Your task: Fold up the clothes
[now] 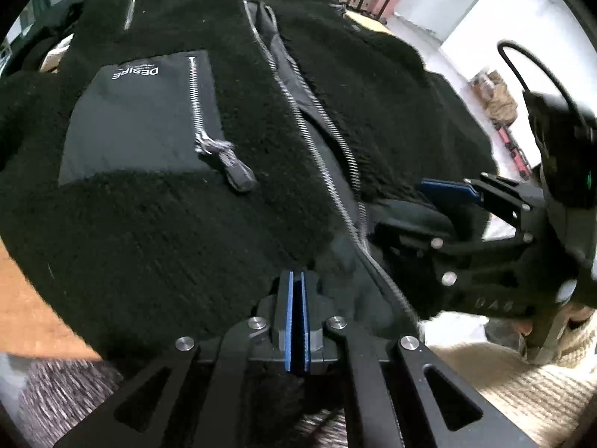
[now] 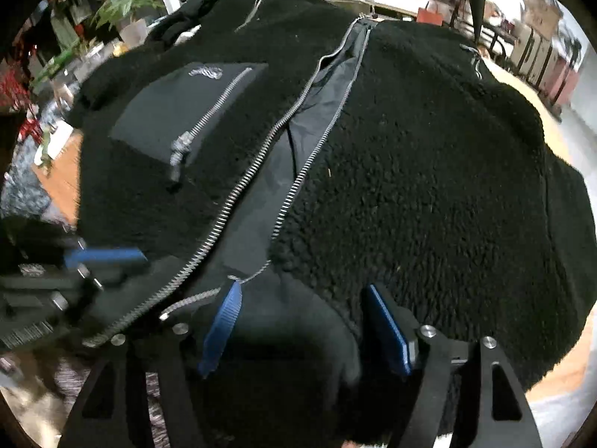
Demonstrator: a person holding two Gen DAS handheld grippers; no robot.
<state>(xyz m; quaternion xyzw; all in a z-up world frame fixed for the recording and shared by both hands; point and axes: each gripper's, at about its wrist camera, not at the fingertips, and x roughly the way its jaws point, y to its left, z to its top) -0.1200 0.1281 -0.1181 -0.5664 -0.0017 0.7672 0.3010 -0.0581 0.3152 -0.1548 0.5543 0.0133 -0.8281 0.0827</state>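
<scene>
**Gripping the hem of a black fleece jacket, both views**

Left wrist view: black fleece jacket (image 1: 209,201) lies spread front-up on a wooden table (image 1: 26,298), hem toward the camera. Main zipper (image 1: 317,138) is undone, the two tooth rows parted and dark lining showing between. Smooth chest pocket (image 1: 141,119) carries white lettering; its own zipper is drawn closed, corded pull (image 1: 227,160) lying on the fleece, so any contents cannot be told. Left gripper (image 1: 297,291): blue pads pressed nearly together, clenched at the hem edge just left of the main zipper; whether cloth sits between them I cannot tell for sure. Right gripper (image 1: 444,205) enters from the right, one blue finger above a fold of hem, the dark one below. A grey knit (image 1: 56,384) lies at lower left, a cream knit (image 1: 503,377) at lower right.

Right wrist view: same jacket (image 2: 410,186), zipper (image 2: 261,179) running diagonally, pocket (image 2: 186,112) upper left. Right gripper (image 2: 309,324): jaws wide apart, released, straddling the bunched hem, with the left-hand blue pad touching the zipper's end. Left gripper (image 2: 112,257) is blurred at the left edge, on the hem. Potted plant (image 2: 115,11) stands behind.
</scene>
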